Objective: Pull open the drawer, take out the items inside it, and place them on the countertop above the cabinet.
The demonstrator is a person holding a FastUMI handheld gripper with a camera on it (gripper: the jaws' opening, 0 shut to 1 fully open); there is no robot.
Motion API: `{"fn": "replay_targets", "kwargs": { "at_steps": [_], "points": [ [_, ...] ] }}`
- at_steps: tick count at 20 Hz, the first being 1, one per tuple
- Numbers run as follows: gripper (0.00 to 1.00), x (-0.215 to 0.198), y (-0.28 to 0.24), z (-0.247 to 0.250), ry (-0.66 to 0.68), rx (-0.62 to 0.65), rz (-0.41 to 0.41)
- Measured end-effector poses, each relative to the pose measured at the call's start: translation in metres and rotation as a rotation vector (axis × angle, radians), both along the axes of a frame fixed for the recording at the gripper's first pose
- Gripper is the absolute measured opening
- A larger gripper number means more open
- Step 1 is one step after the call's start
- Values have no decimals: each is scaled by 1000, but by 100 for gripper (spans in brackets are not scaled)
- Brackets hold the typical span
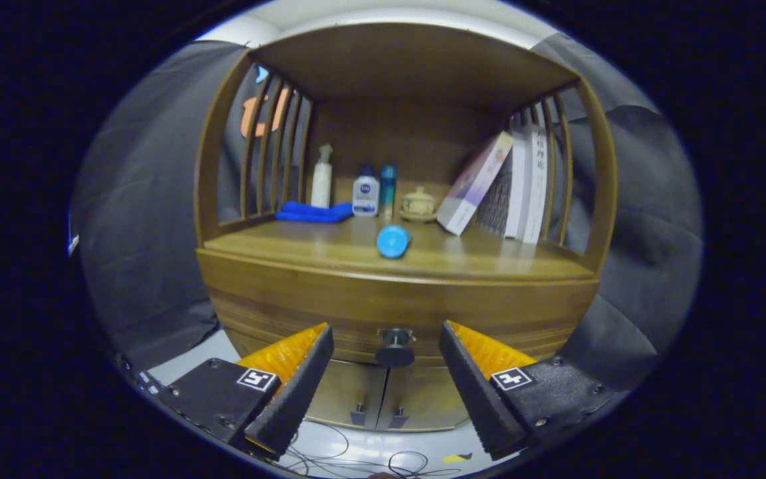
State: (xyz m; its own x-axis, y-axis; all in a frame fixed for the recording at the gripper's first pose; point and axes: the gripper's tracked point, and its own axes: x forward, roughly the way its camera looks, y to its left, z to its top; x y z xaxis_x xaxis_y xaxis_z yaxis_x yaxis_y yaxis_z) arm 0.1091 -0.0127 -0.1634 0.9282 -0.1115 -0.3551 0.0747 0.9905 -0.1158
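Observation:
A wooden cabinet faces me, its drawer front point(303, 313) closed under the countertop point(290, 249). A dark round drawer knob point(394, 347) sticks out at the middle of the drawer front. My gripper point(386, 332) is open, its two fingers spread wide to either side of the knob, which sits between the fingertips without touching them. A blue cylindrical object point(393, 241) lies on its side on the countertop, just above the knob. The drawer's inside is hidden.
At the back of the shelf stand a white spray bottle point(321, 177), a white lotion bottle point(366, 193), a teal tube point(387, 189) and a small lidded jar point(418, 204). A folded blue cloth point(313, 212) lies left; leaning books point(503, 189) stand right. Cables point(356, 459) trail on the floor below two lower doors.

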Motion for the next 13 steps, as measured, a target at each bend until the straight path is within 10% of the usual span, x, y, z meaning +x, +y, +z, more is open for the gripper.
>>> {"fn": "replay_targets", "kwargs": {
  "at_steps": [13],
  "points": [
    [100, -120, 14, 159, -189, 50, 17]
  ]
}}
